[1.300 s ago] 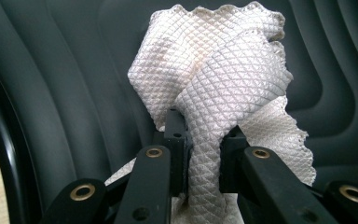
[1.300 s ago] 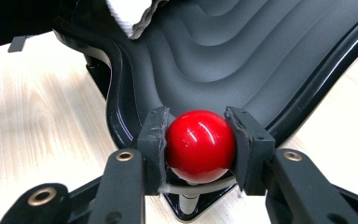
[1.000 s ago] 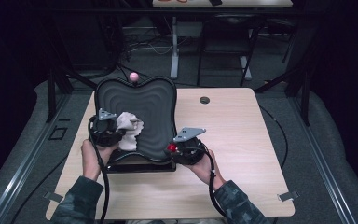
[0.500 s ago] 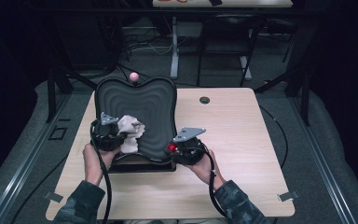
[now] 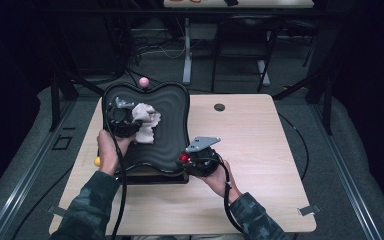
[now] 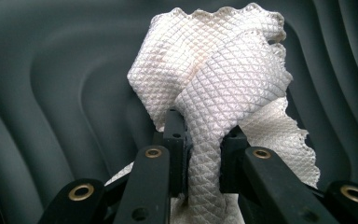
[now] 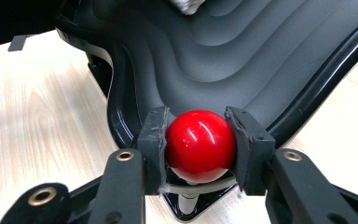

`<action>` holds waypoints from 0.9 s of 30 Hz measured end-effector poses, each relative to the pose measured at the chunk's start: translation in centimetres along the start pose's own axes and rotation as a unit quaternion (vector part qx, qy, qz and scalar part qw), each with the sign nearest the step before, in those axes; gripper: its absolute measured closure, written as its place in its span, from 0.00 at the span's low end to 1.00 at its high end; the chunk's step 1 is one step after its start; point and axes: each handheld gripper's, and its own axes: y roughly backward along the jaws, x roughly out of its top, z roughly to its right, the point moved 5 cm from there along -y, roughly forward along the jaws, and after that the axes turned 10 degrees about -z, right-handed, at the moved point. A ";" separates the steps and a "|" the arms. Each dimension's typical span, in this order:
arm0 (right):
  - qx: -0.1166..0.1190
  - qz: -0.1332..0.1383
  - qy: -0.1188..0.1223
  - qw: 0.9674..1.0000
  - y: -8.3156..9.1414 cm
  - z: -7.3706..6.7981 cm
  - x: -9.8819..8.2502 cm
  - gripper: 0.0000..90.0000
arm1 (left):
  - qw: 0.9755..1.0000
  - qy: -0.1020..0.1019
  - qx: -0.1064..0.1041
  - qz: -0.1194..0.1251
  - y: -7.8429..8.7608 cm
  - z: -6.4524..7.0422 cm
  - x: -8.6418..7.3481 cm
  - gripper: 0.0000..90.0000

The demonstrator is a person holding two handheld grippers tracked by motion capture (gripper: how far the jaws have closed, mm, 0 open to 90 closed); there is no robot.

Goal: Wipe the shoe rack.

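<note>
A black tray with wavy ridges lies on the wooden table. My left gripper is over the tray's left part, shut on a white quilted cloth; in the left gripper view the cloth is bunched between the jaws and folds up over the ridged tray. My right gripper sits at the tray's near right corner, shut on a red ball knob. The right gripper view shows the red ball on a thin stem, pressed between both pads, with the tray behind it.
A pink ball knob stands at the tray's far edge and a yellow one at its near left. A small round dark hole marks the table right of the tray. Desk legs and cables lie beyond the far edge.
My left gripper has carried the cloth across the tray's left side toward the far edge. The right gripper has stayed on the red ball.
</note>
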 end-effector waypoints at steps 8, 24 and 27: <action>0.001 0.001 -0.003 1.000 0.0 0.0 0.0 0.67 | 1.000 -0.004 0.024 0.002 -0.5 -0.4 3.1 0.87; 0.004 0.004 0.001 1.000 0.0 0.0 0.0 0.67 | 1.000 -0.006 0.020 0.001 -1.1 -0.4 5.7 0.87; 0.000 0.005 0.001 1.000 0.0 0.0 -0.1 0.67 | 1.000 -0.011 0.020 -0.001 -1.0 -0.3 5.3 0.87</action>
